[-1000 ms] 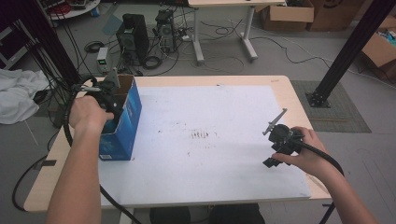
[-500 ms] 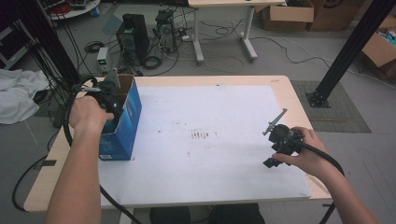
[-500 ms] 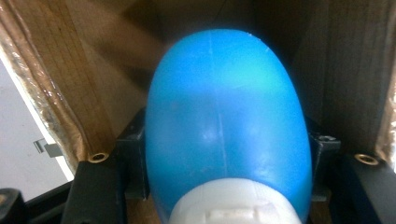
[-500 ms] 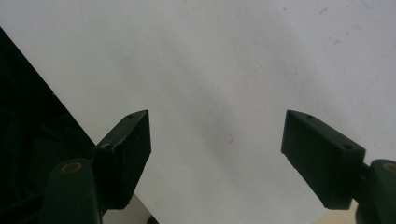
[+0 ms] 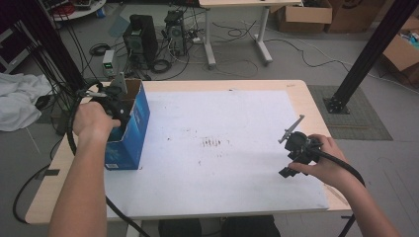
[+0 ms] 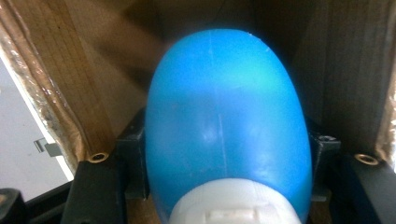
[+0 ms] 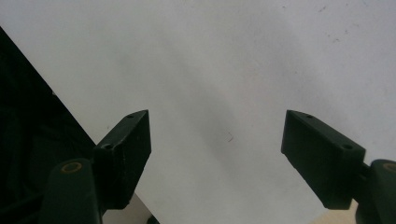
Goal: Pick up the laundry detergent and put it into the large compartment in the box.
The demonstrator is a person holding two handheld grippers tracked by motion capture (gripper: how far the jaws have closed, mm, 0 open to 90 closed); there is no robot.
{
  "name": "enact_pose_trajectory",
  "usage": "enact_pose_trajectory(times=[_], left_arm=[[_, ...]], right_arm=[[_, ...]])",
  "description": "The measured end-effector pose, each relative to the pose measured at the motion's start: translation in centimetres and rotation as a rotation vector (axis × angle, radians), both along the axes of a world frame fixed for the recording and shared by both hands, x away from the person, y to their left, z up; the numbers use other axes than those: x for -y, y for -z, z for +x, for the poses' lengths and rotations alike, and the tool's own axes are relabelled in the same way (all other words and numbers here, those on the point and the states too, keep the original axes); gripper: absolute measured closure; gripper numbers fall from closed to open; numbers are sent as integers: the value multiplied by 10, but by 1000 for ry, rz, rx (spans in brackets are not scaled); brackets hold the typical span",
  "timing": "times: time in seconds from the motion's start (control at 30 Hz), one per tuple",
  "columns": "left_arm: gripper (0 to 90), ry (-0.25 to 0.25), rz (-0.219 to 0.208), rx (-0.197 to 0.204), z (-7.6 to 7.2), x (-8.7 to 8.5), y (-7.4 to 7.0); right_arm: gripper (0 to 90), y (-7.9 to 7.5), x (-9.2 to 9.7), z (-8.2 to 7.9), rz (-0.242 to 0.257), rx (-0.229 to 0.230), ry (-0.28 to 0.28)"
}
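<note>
At nine o'clock the left tongs clamp a blue bottle inside the blue box; whether packing or unpacking is unclear. The right tongs gape empty over the table at four o'clock.

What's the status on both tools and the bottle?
Left tool shut on blue bottle, inside the blue cardboard box. Right tool open, empty, over the white mat. Box walls close around the bottle.

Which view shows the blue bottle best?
The left gripper view: the rounded blue plastic bottle with a white cap sits close between the left tongs, inside the cardboard box. The high view has it hidden by that box.
</note>
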State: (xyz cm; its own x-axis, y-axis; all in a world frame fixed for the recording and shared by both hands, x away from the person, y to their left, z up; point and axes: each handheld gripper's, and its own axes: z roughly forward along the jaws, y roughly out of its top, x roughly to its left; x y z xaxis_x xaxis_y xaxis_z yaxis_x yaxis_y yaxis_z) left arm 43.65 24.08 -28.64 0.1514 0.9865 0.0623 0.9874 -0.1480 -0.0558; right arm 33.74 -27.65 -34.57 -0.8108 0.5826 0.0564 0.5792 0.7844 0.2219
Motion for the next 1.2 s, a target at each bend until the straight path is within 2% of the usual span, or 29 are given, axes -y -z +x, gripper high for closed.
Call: enact_pose_trajectory(times=[0.9,1.2], left_arm=[[361,-12,11,5,-1,1,-1],[289,-15,21,23,-3,2,-9]], right_arm=[[241,-5,2,-3,4,14,4],[241,-5,2,-3,2,16,-2]])
